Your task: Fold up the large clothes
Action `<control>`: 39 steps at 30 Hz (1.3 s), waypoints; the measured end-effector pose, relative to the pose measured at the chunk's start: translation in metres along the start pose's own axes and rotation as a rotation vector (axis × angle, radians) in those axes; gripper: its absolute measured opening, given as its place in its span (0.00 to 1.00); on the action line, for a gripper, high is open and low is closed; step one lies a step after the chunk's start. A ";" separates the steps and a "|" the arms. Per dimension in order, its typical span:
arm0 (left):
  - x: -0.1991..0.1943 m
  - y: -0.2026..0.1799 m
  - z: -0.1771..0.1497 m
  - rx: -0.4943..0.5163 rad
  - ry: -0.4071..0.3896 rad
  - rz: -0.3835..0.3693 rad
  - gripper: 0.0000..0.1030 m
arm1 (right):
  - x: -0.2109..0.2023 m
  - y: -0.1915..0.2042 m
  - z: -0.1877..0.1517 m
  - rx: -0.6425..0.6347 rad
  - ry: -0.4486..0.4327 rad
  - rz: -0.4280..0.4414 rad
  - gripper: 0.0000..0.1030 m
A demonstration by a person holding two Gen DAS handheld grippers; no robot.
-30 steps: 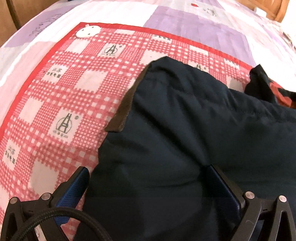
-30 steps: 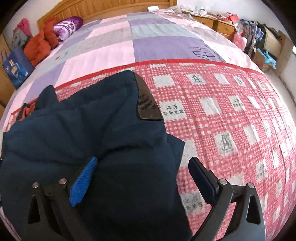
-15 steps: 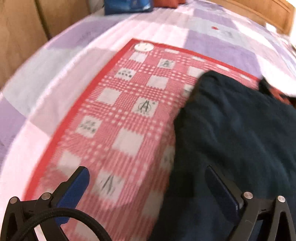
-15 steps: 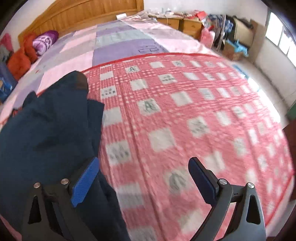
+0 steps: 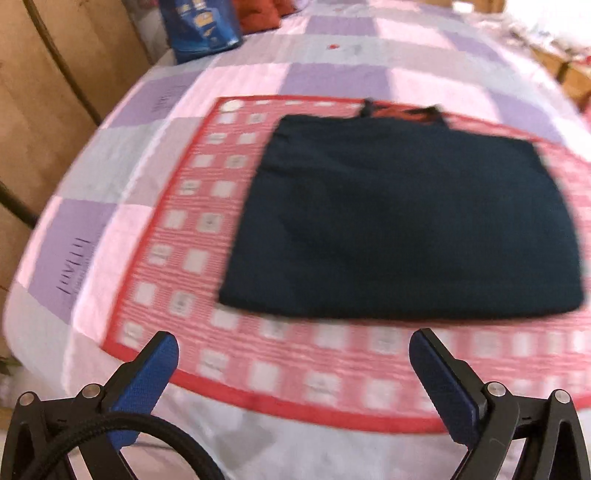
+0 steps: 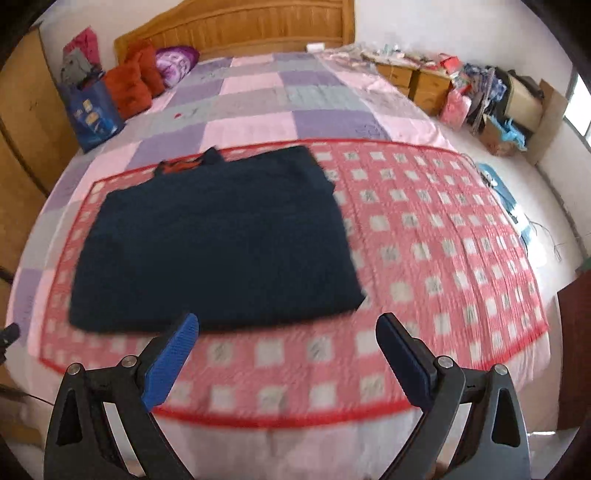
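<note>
A dark navy garment lies folded into a flat rectangle on a red-and-white checked mat on the bed; an orange lining shows at its far edge. It also shows in the right wrist view, on the left part of the mat. My left gripper is open and empty, held back above the near edge of the mat. My right gripper is open and empty, just short of the garment's near edge.
The bed has a pink, purple and grey patchwork cover. A blue bag, red cushions and a wooden headboard stand at the far end. Wooden panels stand on the left. Cluttered nightstands stand on the right.
Both grippers have pulled back from the garment and up, away from it. The whole folded garment and the bed's near edge have come into view. Both stayed open.
</note>
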State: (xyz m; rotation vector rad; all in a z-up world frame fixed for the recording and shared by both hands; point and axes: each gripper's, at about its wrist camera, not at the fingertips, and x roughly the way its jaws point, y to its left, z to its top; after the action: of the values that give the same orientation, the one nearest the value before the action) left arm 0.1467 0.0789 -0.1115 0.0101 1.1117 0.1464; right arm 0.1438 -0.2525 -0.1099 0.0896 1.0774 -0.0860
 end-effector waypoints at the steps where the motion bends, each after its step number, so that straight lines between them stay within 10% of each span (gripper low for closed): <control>1: -0.010 -0.006 -0.001 -0.003 0.000 -0.040 1.00 | -0.009 0.009 -0.003 -0.014 0.007 0.010 0.96; 9: -0.032 -0.040 0.005 0.015 0.033 -0.076 1.00 | -0.052 0.071 -0.018 -0.123 0.075 0.018 0.96; 39: -0.049 -0.094 0.005 0.118 0.065 -0.062 1.00 | -0.052 0.045 -0.016 -0.041 0.170 0.003 0.96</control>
State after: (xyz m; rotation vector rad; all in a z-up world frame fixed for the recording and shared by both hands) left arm 0.1404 -0.0199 -0.0735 0.0768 1.1828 0.0262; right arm 0.1101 -0.2048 -0.0706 0.0622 1.2479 -0.0540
